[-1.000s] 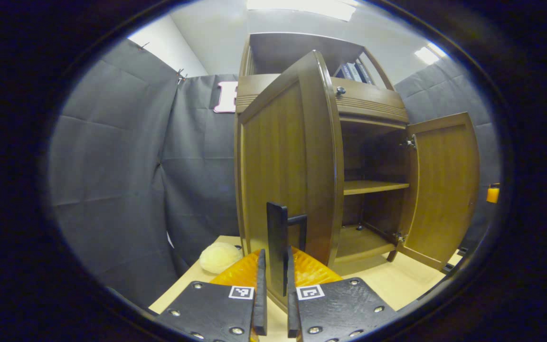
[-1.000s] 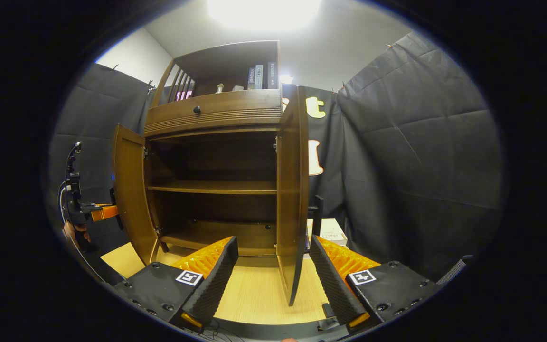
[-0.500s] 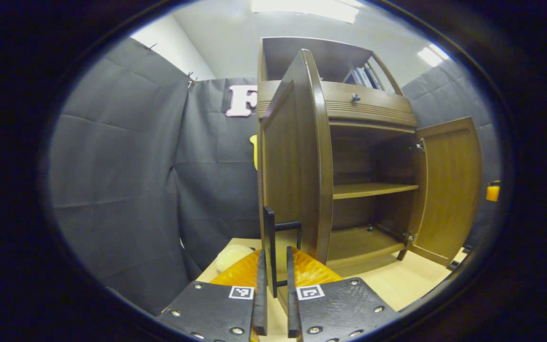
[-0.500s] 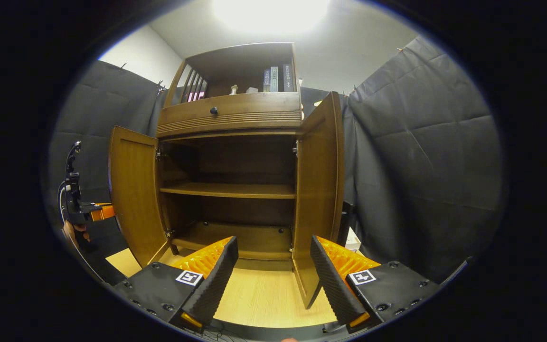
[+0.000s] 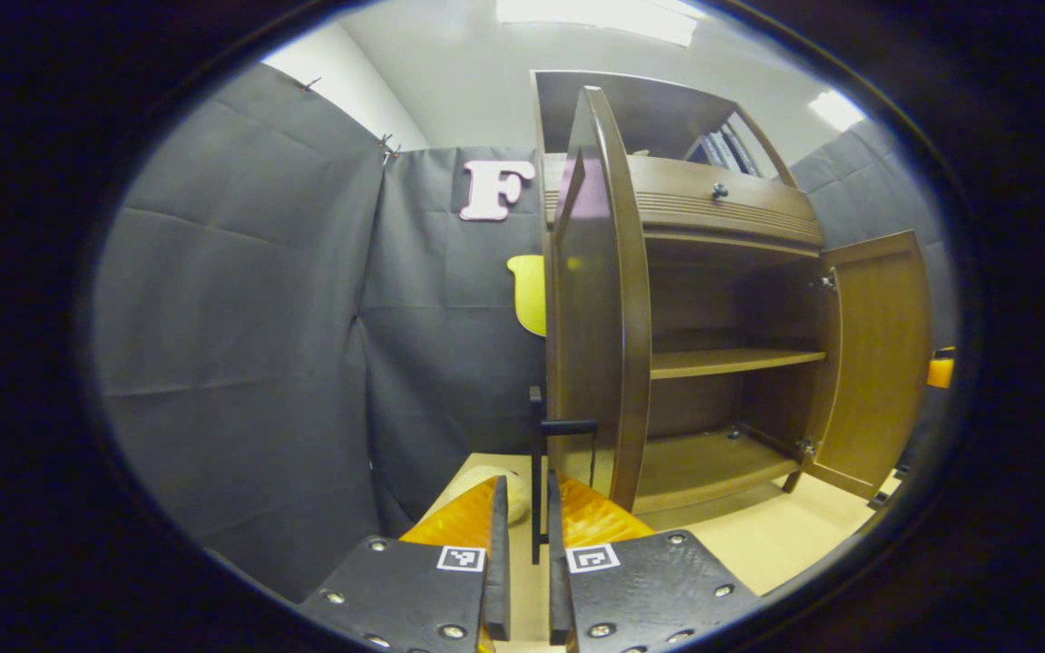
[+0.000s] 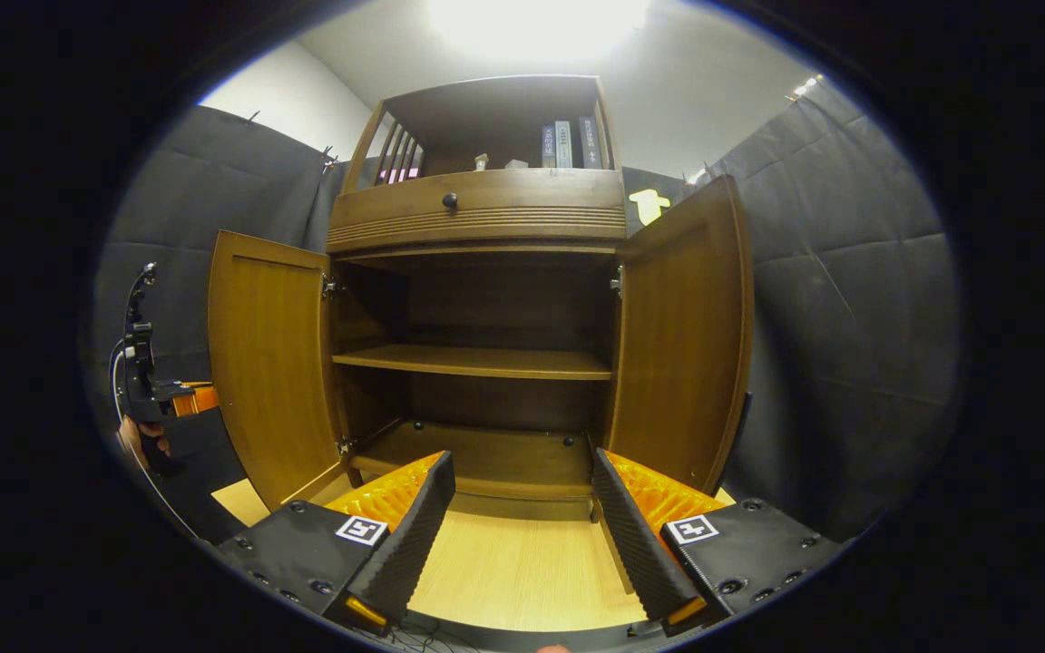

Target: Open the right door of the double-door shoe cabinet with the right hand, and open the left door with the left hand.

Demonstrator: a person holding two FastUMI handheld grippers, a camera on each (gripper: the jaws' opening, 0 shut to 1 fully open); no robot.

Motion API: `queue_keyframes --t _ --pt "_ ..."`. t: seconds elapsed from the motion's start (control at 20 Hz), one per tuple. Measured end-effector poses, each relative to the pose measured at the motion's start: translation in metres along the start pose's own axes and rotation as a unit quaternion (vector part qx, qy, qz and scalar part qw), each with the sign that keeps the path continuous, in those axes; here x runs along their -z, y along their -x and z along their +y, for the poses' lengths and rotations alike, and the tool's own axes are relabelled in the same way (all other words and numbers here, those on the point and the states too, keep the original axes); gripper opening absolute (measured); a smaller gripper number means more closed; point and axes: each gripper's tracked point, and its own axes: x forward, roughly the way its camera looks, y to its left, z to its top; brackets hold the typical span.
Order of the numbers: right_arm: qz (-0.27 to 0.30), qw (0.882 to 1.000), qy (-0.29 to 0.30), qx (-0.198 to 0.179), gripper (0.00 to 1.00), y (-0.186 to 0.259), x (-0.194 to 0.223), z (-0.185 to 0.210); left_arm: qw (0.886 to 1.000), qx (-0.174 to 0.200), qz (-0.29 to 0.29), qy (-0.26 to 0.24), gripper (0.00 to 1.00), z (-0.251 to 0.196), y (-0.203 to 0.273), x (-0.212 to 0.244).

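Both doors of the shoe cabinet (image 6: 486, 299) stand open, baring an empty middle shelf (image 6: 477, 361) and a bare floor panel. In the right gripper view, the right door (image 6: 681, 336) has swung much wider than a second ago, when it was seen edge-on between the fingers; now its inner face shows and it hangs clear of the right gripper (image 6: 518, 521), whose jaws are spread wide and hold nothing. The left door (image 6: 268, 363) is folded back on its hinges.

In the left gripper view, the left door (image 5: 600, 299) appears almost edge-on, turned further out than a second earlier. The left gripper (image 5: 522, 553) is drawn narrow with the dark bar handle (image 5: 537, 472) in the slot between its fingers; whether both fingers press on it cannot be told. A pale soft object (image 5: 486, 481) lies on the light wooden floor (image 6: 513, 576) beside the cabinet. Books (image 6: 568, 145) stand in the open top compartment above the knobbed drawer (image 6: 477, 204).
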Motion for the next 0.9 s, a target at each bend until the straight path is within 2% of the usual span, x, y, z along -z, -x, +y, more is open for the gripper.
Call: queue_keyframes --t 0.1,0.15,0.2,0.3,0.4,0.45,0.6,0.7,0.9 --pt "-0.002 1.0 -0.006 0.004 0.99 -0.005 -0.001 0.006 1.0 -0.011 0.003 0.0 0.15 0.001 0.001 0.001" --pt "-0.005 1.0 -0.01 0.005 0.99 -0.007 -0.001 0.01 1.0 -0.017 0.004 0.002 0.18 0.002 0.001 0.002" --pt "-0.008 1.0 -0.014 0.005 0.93 -0.009 -0.002 0.012 1.0 -0.019 0.004 0.005 0.2 0.0 0.001 0.002" --pt "-0.009 1.0 -0.021 0.008 0.96 -0.011 -0.001 0.014 1.0 -0.015 0.007 0.01 0.18 -0.002 0.001 0.0" --pt "-0.01 0.999 -0.034 0.003 0.96 -0.01 -0.003 0.015 1.0 -0.022 0.005 0.002 0.19 0.0 0.006 -0.009" --pt "-0.015 0.999 -0.036 0.004 0.93 -0.007 -0.006 0.013 1.0 -0.025 0.002 -0.001 0.2 -0.001 0.007 -0.012" --pt "-0.028 0.999 -0.024 0.015 0.92 0.003 -0.014 -0.003 0.999 -0.031 -0.013 0.0 0.2 -0.001 0.015 -0.022" --pt "-0.033 0.999 -0.021 0.015 0.96 0.016 -0.017 -0.012 0.999 -0.039 -0.018 0.0 0.2 -0.001 0.023 -0.035" --pt "-0.037 0.999 -0.029 0.016 0.96 0.042 -0.023 -0.034 0.999 -0.041 -0.03 0.009 0.21 -0.026 0.067 -0.052"
